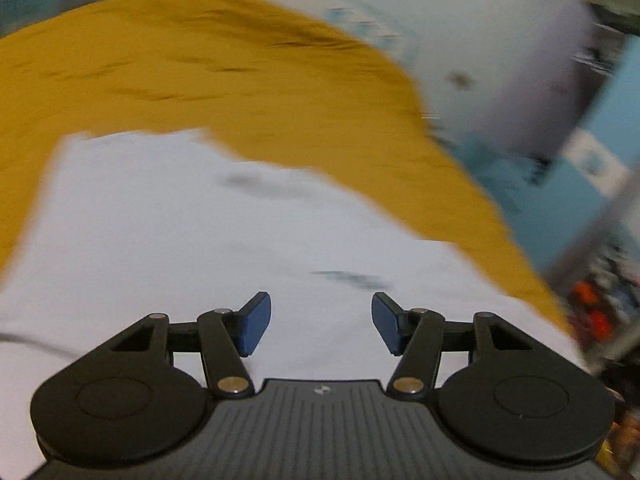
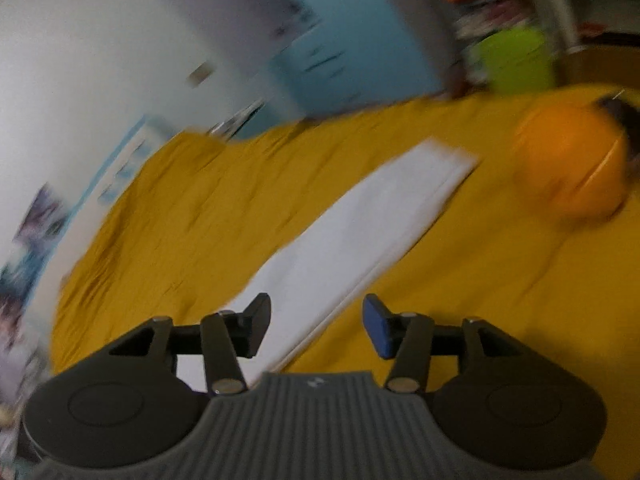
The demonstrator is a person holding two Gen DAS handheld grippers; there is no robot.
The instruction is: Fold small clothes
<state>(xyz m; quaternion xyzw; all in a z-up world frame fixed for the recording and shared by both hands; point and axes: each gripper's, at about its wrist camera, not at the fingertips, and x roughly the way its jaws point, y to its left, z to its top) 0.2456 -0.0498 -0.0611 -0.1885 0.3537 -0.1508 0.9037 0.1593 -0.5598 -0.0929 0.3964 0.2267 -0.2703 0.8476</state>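
A white garment (image 1: 200, 248) lies spread flat on a mustard-yellow cloth (image 1: 180, 52) that covers the table. In the left wrist view my left gripper (image 1: 321, 322) hovers over the white fabric, open, with nothing between its blue pads. In the right wrist view the same white garment (image 2: 360, 224) shows as a long folded strip running away to the upper right. My right gripper (image 2: 316, 326) is open above the near end of that strip, and nothing is held. Both views are blurred.
An orange round object (image 2: 572, 164) sits on the yellow cloth (image 2: 480, 280) at the right. A lime-green container (image 2: 516, 60) stands beyond the table's far edge. White and blue walls (image 2: 340, 52) lie behind. Cluttered shelves with orange items (image 1: 592, 308) are at the right.
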